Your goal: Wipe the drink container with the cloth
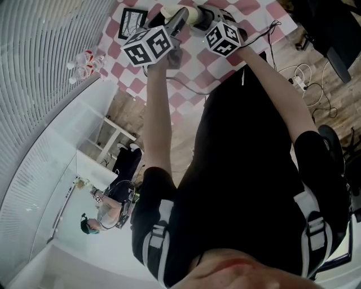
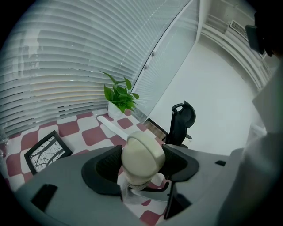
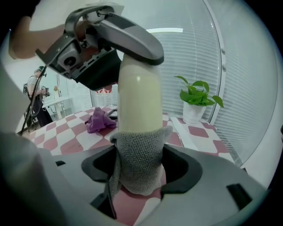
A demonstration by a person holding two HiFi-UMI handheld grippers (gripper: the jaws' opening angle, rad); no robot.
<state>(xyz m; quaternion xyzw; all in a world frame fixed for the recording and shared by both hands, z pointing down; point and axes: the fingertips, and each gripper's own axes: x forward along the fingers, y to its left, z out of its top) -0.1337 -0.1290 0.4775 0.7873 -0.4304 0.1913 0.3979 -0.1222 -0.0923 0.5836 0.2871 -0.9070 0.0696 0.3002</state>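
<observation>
A cream drink container [image 3: 139, 97] stands upright over the red-and-white checked table [image 3: 66, 137]. My left gripper [image 2: 140, 165] is shut on its rounded top [image 2: 141, 156]; in the right gripper view that gripper [image 3: 116, 53] clamps the top from the upper left. A grey knitted cloth [image 3: 140, 154] is wrapped round the container's lower part. My right gripper [image 3: 140, 170] has its jaws wide, one on each side of the cloth, pressing it to the container. In the head view both grippers meet at the container [image 1: 198, 13] at the top edge.
A crumpled purple cloth [image 3: 99, 120] lies on the table behind the container. A potted green plant [image 3: 196, 99] stands by the window blinds. A black picture frame [image 2: 46, 152] lies flat on the left. A dark office chair [image 2: 181, 121] stands beyond the table edge.
</observation>
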